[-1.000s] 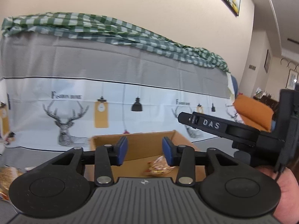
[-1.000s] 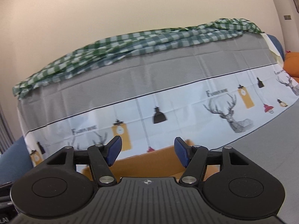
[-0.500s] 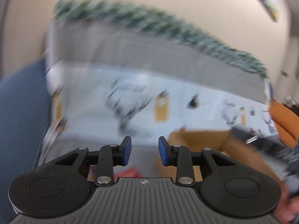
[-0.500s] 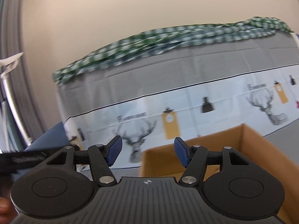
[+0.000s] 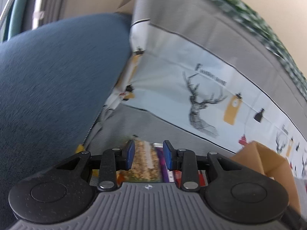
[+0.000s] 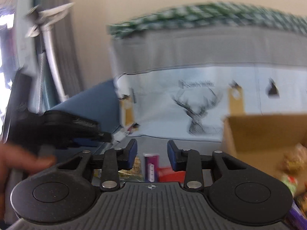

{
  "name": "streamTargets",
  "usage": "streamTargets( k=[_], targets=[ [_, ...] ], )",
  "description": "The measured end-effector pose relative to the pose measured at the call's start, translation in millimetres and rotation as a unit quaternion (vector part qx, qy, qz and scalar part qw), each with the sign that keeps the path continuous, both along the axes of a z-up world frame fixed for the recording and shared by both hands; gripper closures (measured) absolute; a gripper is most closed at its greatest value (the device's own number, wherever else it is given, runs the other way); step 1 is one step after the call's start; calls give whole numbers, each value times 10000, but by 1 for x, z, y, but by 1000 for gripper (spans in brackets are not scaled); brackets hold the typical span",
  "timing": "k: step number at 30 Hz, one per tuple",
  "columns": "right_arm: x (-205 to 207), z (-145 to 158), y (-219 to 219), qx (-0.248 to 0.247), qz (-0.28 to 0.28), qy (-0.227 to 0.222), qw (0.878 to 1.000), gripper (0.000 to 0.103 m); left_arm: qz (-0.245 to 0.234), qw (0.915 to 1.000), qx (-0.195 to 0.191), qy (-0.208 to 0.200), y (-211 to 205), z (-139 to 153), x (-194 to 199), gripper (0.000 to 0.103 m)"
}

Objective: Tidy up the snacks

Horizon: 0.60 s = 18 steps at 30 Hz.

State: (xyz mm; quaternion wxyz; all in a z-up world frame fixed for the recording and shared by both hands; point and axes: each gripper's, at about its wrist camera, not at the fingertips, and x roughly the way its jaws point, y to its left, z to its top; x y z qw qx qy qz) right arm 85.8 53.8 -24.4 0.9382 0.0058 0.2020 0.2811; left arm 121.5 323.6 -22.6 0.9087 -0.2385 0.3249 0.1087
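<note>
The left gripper (image 5: 148, 154) points down at a row of snack packs that lie on the grey cover of a sofa seat (image 5: 122, 126). Its 2 blue pads stand a little apart, with a gap between them, and they press on nothing. Through this gap a pack with a grainy yellow-brown print (image 5: 143, 161) shows, and just beside it, on its right, a purple pack (image 5: 162, 164). Further right a red pack (image 5: 201, 174) is partly hidden behind the gripper. Whether the pads touch the packs I cannot tell; the packs seem to lie below the fingers.

The right gripper (image 6: 151, 154) has just been closing its jaws. Its pads are now apart only by a narrow gap, and nothing is pinched between them. Under the gap stands the purple pack (image 6: 151, 164), with the red pack (image 6: 168, 174) on its right and the yellow-brown pack (image 6: 134, 167) on its left.

A cardboard box (image 6: 264, 134) stands at the right side of the seat, near the packs, and some blurred snack bags (image 6: 293, 159) lie at its right end. In the left view only a corner of the box (image 5: 268, 159) is seen.

Behind the seat hangs a white and grey cloth with a deer print (image 5: 201, 103), and a green checked cloth (image 6: 211, 13) lies over the top. A dark blue cushion (image 5: 57, 76) fills the left end of the sofa. In the right view the left gripper (image 6: 57, 128) and a blurred hand (image 6: 19, 161) are at the left edge.
</note>
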Motion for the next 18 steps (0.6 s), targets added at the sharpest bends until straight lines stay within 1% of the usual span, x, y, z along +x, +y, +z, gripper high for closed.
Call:
streamTargets(
  k=[1,3,4,5,6,7,8,9,10,11,12,13,14,15,16,17,18],
  targets=[
    [-2,-4,10,-295,-71,-45,9995,65,24,10000,-30,32,2,-2,1,65],
    [-4,-12,21,-365,49,-32,9993,66,35,9999,0,117,3,-5,3,61],
    [-2,-18,28,-457,83,72,9989,66,23,9999,38,165,4,-7,5,60],
    [3,-22,32,-488,66,227,9985,65,6,9997,84,221,4,-9,7,55],
    [7,-27,35,-420,70,369,9984,64,-11,9996,127,266,3,-11,8,50],
    [11,-32,37,-410,61,425,9982,59,-34,9994,154,303,3,-14,10,50],
    [15,-40,40,-503,0,476,9976,53,-87,9992,162,343,3,-16,13,49],
    [22,-48,43,-613,-126,658,9959,52,-118,9991,170,364,3,-18,15,48],
    [29,-54,44,-582,-214,891,9941,52,-151,9990,189,376,2,-20,18,47],
    [36,-59,44,-458,-240,1086,9927,48,-193,9988,207,401,2,-23,21,46],
    [39,-64,46,-451,-252,1112,9925,45,-234,9985,215,438,2,-26,24,43],
    [41,-69,49,-553,-279,1064,9924,39,-278,9982,212,481,2,-28,27,40],
    [45,-74,54,-690,-342,1112,9908,39,-319,9979,208,521,2,-31,31,38],
    [49,-78,55,-699,-371,1251,9890,39,-349,9977,210,549,2,-34,34,36],
    [53,-81,57,-618,-330,1366,9881,36,-374,9974,208,579,2,-36,38,33],
    [54,-84,59,-650,-301,1386,9878,34,-396,9971,197,616,2,-39,41,32],
    [54,-88,61,-749,-307,1364,9873,34,-410,9968,188,658,2,-42,44,31]
  ],
)
